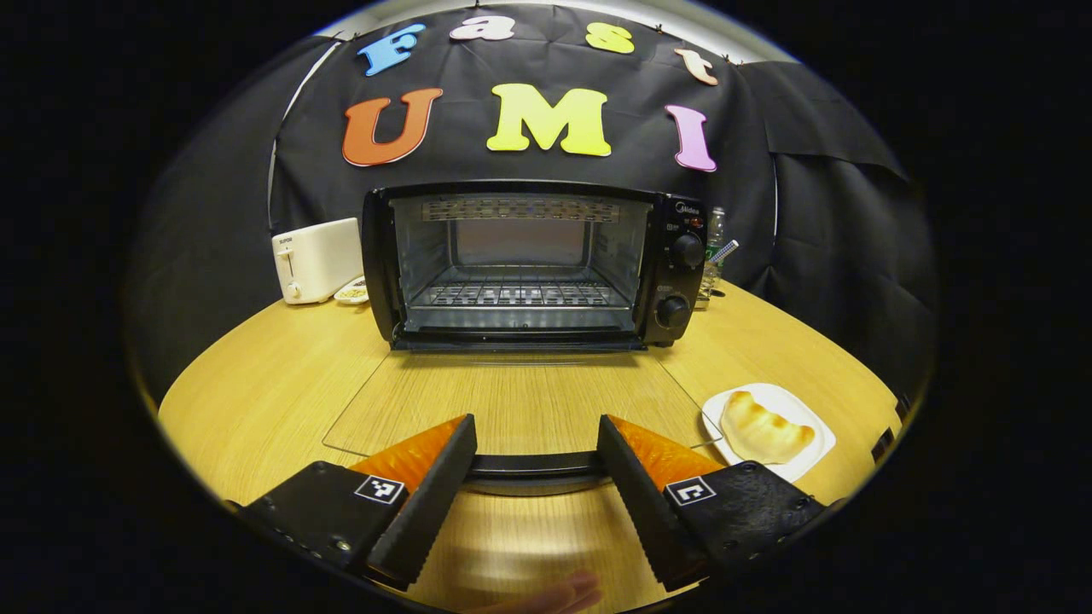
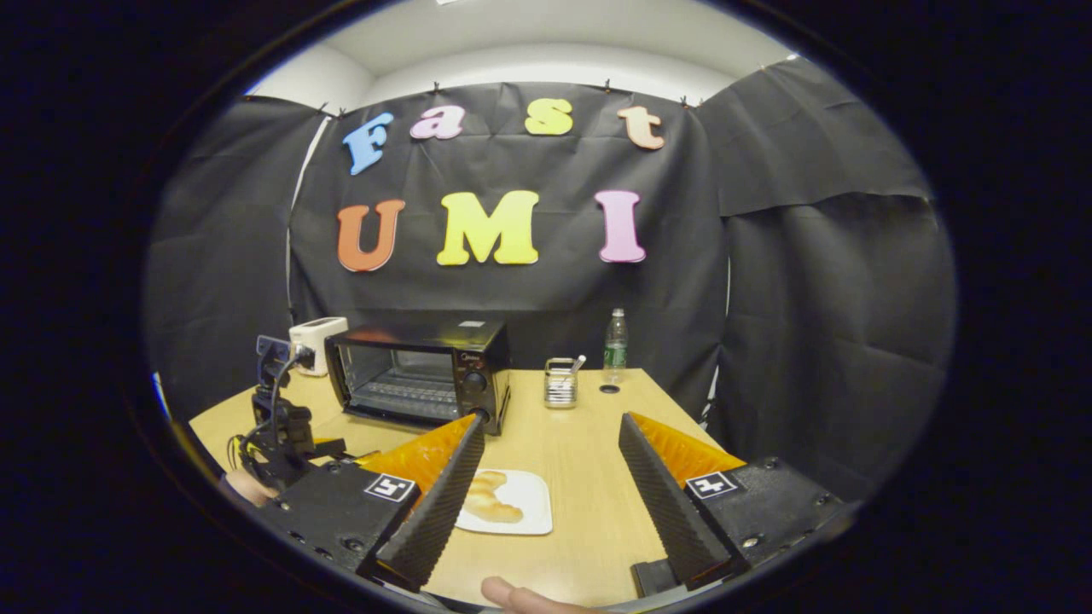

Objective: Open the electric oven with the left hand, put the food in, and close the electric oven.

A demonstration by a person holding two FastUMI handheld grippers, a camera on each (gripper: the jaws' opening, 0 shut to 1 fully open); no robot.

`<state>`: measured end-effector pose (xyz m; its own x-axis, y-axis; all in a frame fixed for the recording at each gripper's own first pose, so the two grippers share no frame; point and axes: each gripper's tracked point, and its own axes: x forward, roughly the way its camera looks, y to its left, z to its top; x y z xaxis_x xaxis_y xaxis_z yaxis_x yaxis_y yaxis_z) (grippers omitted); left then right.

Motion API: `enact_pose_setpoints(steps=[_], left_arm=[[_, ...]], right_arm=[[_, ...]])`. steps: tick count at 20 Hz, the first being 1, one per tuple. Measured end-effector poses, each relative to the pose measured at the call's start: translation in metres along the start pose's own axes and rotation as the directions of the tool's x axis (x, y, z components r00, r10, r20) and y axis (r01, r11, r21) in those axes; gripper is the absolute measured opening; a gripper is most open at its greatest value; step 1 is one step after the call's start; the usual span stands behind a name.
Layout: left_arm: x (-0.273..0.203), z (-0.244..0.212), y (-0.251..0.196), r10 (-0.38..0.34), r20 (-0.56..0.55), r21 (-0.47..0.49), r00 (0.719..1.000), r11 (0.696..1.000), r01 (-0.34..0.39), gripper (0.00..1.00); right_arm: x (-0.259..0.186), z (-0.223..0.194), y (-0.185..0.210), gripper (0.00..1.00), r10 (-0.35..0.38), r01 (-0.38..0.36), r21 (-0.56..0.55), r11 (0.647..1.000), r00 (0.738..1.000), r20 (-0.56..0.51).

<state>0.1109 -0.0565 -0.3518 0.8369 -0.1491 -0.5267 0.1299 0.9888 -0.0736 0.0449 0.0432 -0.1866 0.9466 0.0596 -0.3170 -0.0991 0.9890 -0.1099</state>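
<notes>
The toaster oven [image 1: 520, 264] is seen at the far side of the wooden table [image 1: 273, 384], its glass door [image 1: 512, 401] lowered flat toward the near edge so the wire rack [image 1: 516, 294] is exposed for loading. The left gripper [image 1: 536, 465] is held spread, just at the door's handle [image 1: 536, 467], gripping nothing. The bread roll [image 2: 488, 499] is left on its white plate [image 2: 533, 503], near and right of the oven. The right gripper [image 2: 553, 495] is held spread above it, apparently readied for the pickup.
</notes>
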Motion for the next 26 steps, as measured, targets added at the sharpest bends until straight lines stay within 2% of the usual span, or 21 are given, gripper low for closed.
enact_pose_setpoints(steps=[2,5,10,14,16,19,21,22,23,25,26], left_arm=[[-0.013,0.012,0.003,-0.012,0.009,-0.031,1.000,0.999,0.012,0.95],[-0.041,0.038,0.013,-0.002,0.058,-0.039,0.998,0.999,0.005,0.93],[-0.104,0.098,0.036,0.033,0.197,-0.027,0.980,0.999,-0.028,0.93],[-0.169,0.157,0.053,0.095,0.337,-0.008,0.937,0.995,-0.098,0.93],[-0.199,0.176,0.059,0.109,0.370,-0.016,0.923,0.994,-0.111,0.92],[-0.242,0.191,0.072,0.146,0.415,-0.013,0.898,0.988,-0.155,0.93],[-0.262,0.199,0.069,0.149,0.447,-0.033,0.882,0.988,-0.150,0.92],[-0.266,0.199,0.063,0.134,0.453,-0.033,0.882,0.990,-0.134,1.00],[-0.268,0.197,0.055,0.115,0.453,-0.024,0.884,0.993,-0.118,0.82],[-0.270,0.195,0.049,0.096,0.454,0.004,0.886,0.994,-0.110,0.82],[-0.269,0.195,0.048,0.094,0.451,0.015,0.888,0.994,-0.112,0.94]], right_arm=[[0.013,-0.012,0.008,0.97,0.016,-0.017,-0.006,1.000,0.999,-0.032],[0.035,-0.045,0.022,0.97,0.091,-0.086,0.039,0.996,0.986,-0.138],[0.068,-0.082,0.005,0.97,0.061,-0.045,0.073,0.996,0.970,-0.236],[0.082,-0.097,0.013,0.97,0.101,-0.078,0.095,0.992,0.959,-0.263],[0.088,-0.106,0.021,0.97,0.129,-0.111,0.081,0.991,0.954,-0.272],[0.098,-0.130,0.043,0.97,0.210,-0.192,0.086,0.978,0.925,-0.317],[0.105,-0.147,0.051,0.97,0.242,-0.224,0.093,0.970,0.905,-0.349],[0.108,-0.155,0.053,0.96,0.247,-0.230,0.092,0.969,0.898,-0.364],[0.111,-0.162,0.058,0.95,0.262,-0.244,0.096,0.965,0.887,-0.380],[0.115,-0.162,0.068,0.93,0.301,-0.275,0.122,0.954,0.879,-0.369],[0.114,-0.163,0.068,0.92,0.306,-0.279,0.125,0.952,0.874,-0.377]])
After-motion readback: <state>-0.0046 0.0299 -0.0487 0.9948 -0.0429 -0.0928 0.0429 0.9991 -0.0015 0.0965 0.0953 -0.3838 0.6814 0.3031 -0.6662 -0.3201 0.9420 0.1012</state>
